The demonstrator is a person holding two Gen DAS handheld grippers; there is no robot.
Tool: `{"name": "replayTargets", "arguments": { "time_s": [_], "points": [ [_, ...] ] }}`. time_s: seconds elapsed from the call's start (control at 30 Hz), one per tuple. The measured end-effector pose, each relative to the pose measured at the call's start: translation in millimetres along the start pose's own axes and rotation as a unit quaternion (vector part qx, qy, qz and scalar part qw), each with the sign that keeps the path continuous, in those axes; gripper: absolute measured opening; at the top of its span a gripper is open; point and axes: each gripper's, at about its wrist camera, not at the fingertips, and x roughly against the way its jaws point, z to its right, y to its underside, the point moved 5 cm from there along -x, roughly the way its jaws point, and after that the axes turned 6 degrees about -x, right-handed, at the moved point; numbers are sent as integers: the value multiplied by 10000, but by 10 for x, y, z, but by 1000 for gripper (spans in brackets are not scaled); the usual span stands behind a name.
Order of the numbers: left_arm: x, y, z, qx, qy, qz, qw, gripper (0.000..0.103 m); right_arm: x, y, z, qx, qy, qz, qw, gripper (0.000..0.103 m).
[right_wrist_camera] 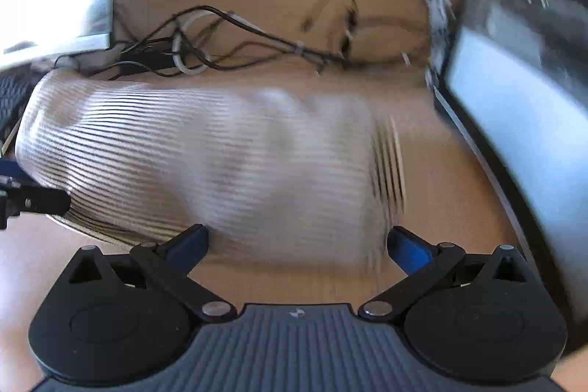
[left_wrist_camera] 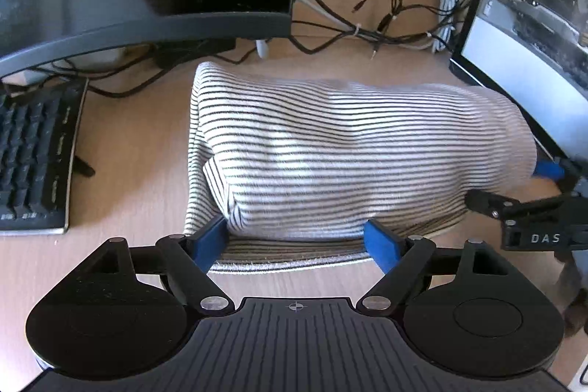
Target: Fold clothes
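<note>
Left wrist view: striped shirt [left_wrist_camera: 330, 149] lies folded over mid-desk [left_wrist_camera: 128, 149], between keyboard [left_wrist_camera: 33, 157] and monitor [left_wrist_camera: 533, 35].
Both grippers, left [left_wrist_camera: 297, 237] and right [right_wrist_camera: 297, 241], are spread wide, nothing gripped; fold judged just released. Next, a near-edge hem should be pinched.

My left wrist camera sits low and close, facing the far monitors across the shirt [left_wrist_camera: 330, 149] on the desk [left_wrist_camera: 128, 142]. My right, blurred, looks likewise from further right. Both share shirt, cables [left_wrist_camera: 367, 24] and monitors.
</note>
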Motion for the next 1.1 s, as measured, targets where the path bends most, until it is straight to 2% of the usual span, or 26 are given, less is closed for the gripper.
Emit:
{"name": "replayTargets", "arguments": {
  "time_s": [0.07, 0.13, 0.17, 0.23, 0.37, 0.47, 0.57, 0.7, 0.8, 0.93, 1.1],
  "points": [
    [114, 15, 12, 158, -21, 12, 9999, 84, 150, 73, 77, -149, 140, 81, 9998, 103],
    [318, 53, 60, 137, -120, 135, 9997, 90, 421, 172, 118, -233, 81, 309, 9992, 103],
    [445, 92, 86, 115, -179, 236, 9995, 96, 576, 234, 130, -287, 21, 421, 9987, 103],
    [695, 221, 159, 138, -288, 414, 9986, 96, 891, 382, 132, -425, -88, 578, 9974, 103],
    [1183, 635, 365, 509, -397, 563, 9963, 103, 1485, 730, 150, -905, -231, 722, 9930, 103],
    [1526, 964, 580, 754, -665, 675, 9926, 103, 1852, 970, 184, -1227, -193, 930, 9879, 103],
    [1784, 1155, 838, 607, -933, 895, 9897, 103, 2138, 1135, 148, -1389, -145, 1336, 9811, 103],
    [2039, 1286, 1151, 143, -1294, 1294, 9830, 103, 2423, 1288, -43, -1135, -183, 1707, 9786, 103],
    [2188, 1367, 1312, 192, -1537, 1387, 9781, 103, 2607, 1369, -149, -851, -246, 1761, 9804, 103],
    [2350, 1345, 1449, 236, -1433, 1544, 9773, 103, 2865, 1418, -166, -517, -22, 2066, 9771, 103],
    [2426, 1341, 1582, 55, -1396, 1518, 9785, 103, 2894, 1432, -46, -915, -130, 1960, 9762, 103]
  ]
}}
